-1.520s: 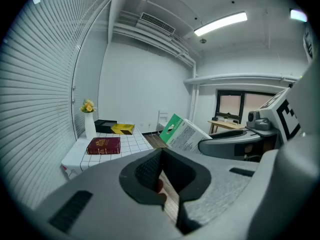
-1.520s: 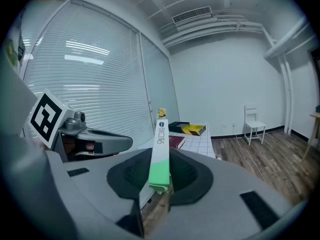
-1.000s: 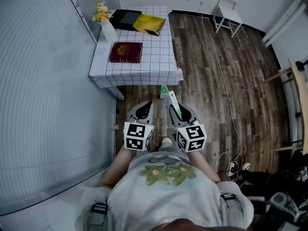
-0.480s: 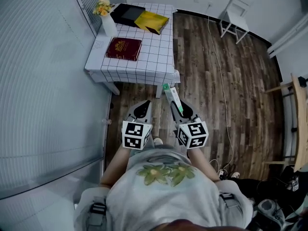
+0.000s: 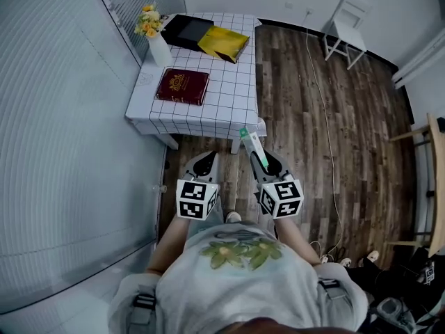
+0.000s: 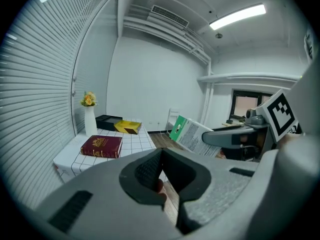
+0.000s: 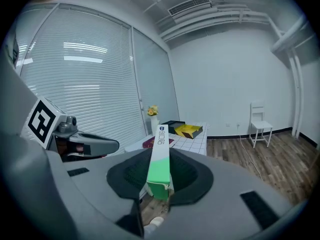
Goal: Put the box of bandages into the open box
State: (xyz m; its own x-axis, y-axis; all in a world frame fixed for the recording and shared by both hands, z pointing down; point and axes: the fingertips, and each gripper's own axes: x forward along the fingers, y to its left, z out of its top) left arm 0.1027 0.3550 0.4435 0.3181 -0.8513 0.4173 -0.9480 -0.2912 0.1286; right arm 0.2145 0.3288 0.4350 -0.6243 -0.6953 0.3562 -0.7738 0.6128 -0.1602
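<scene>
place: sparse indoor room (studio-like) | cues: wall blinds [image 5: 69,152]; wood floor [image 5: 327,117]; clothed table [image 5: 224,96]; white chair [image 5: 348,16]

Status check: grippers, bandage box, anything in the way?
Right gripper clamped on the bandage box. Left gripper shut, empty. Table ahead, not yet reached; red book lies on its near end.

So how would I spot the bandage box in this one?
Find the table with the white checked cloth; just off its near edge the right gripper grips a long slim carton. It is white with a green end, and unlike the dark red book and black box it is not on the table.
</scene>
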